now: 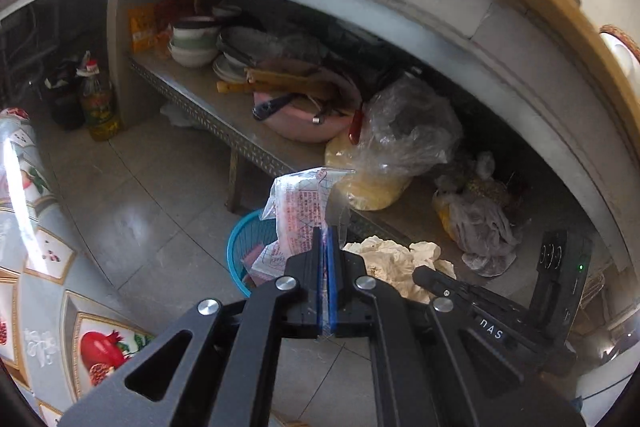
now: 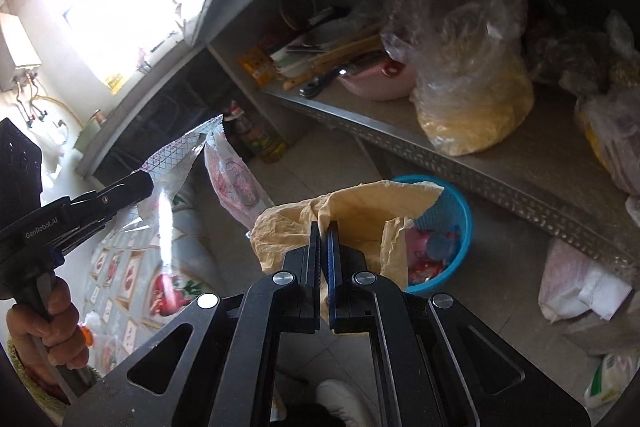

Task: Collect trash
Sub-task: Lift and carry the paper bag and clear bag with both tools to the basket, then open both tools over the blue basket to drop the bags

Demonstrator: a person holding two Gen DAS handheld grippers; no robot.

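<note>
My left gripper (image 1: 325, 233) is shut on a clear plastic wrapper with red print (image 1: 298, 215), held above the blue trash basket (image 1: 244, 247) on the floor. In the right wrist view that same wrapper (image 2: 180, 155) hangs from the left gripper (image 2: 150, 181) at the left. My right gripper (image 2: 324, 229) is shut on a crumpled tan paper (image 2: 360, 215), which hangs just left of the blue basket (image 2: 450, 227). The basket holds pink and red scraps. The tan paper (image 1: 394, 263) also shows in the left wrist view, pinched by the right gripper (image 1: 418, 273).
A low metal shelf (image 2: 460, 155) runs behind the basket, loaded with a pink basin (image 1: 304, 129), bowls, and plastic bags of yellow food (image 2: 472, 95). An oil bottle (image 1: 98, 103) stands on the tiled floor. A fruit-patterned cloth (image 1: 52, 255) lies left. White bags (image 2: 580, 283) lie right.
</note>
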